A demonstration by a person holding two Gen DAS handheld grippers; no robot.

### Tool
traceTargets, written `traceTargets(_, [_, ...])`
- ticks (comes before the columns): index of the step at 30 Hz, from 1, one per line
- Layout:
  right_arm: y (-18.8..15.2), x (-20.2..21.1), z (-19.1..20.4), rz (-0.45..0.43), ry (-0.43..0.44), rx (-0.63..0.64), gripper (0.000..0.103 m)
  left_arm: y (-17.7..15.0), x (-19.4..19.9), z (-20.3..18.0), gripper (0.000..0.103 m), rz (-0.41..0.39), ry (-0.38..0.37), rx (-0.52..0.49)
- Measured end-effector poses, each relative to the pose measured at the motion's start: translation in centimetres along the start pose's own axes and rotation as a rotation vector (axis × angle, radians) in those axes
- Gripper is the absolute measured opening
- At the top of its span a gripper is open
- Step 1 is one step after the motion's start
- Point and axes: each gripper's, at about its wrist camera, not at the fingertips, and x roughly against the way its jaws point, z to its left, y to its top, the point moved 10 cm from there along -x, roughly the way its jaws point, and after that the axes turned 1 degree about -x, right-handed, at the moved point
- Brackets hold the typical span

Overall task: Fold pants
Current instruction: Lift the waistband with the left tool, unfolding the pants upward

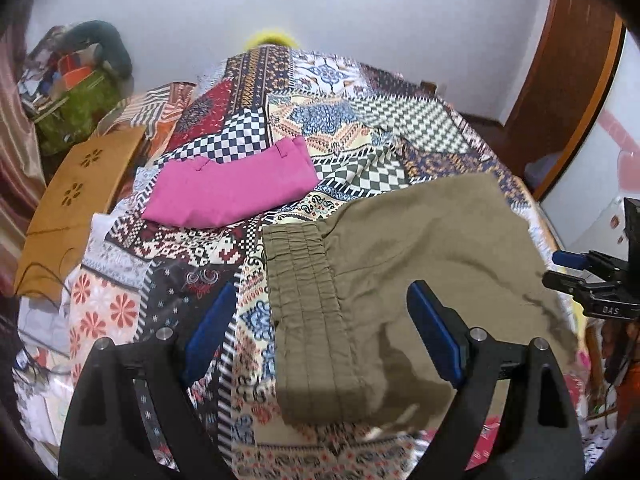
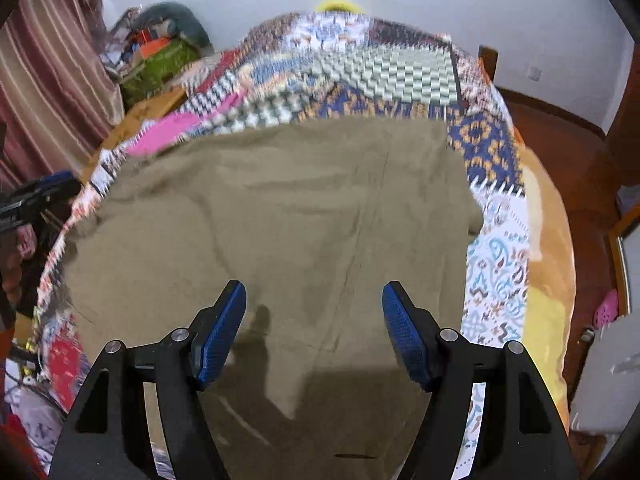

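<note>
Here the patchwork bedspread (image 1: 224, 128) carries the olive pants (image 1: 400, 248), whose gathered waistband (image 1: 304, 292) and neighbouring folded pink garment (image 1: 232, 188) read clearly only from the left wrist. The right wrist's view is blurred. Left gripper (image 1: 320, 328) and right gripper (image 2: 314, 320) hover spread apart, empty.

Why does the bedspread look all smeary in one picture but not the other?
Right wrist view: the patterned bedspread is streaked by motion blur; the olive pants look soft. Left wrist view: sharper, though fisheye bending curves the bedspread edges.
</note>
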Motion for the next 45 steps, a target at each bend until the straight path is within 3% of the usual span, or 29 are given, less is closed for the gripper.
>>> traceTargets(7, [2.2, 1.9, 2.7, -0.097, 0.035, 0.009, 0.067, -2.6, 1.6, -0.3, 0.088, 0.021, -0.032, 0.062])
traceTargets(13, [2.8, 1.6, 5.4, -0.116, 0.061, 0.043, 0.067, -5.5, 0.9, -0.8, 0.088, 0.085, -0.103, 0.132])
traceTargets(25, [-0.2, -3.7, 6.2, 0.014, 0.044, 0.092, 0.067, -10.1, -1.5, -2.8, 0.089, 0.224, -0.279, 0.287])
traceTargets(31, [-1.4, -4.5, 6.4, 0.037, 0.046, 0.107, 0.067, -9.4, -2.2, -3.5, 0.097, 0.221, -0.330, 0.318])
traceTargets(40, [-1.7, -4.7, 6.4, 0.048, 0.075, 0.104, 0.067, -7.0, -3.7, -2.8, 0.099, 0.222, -0.469, 0.491])
traceTargets(45, [-1.6, -4.9, 6.4, 0.053, 0.086, 0.106, 0.067, -5.8, -4.8, -3.2, 0.096, 0.215, -0.426, 0.460])
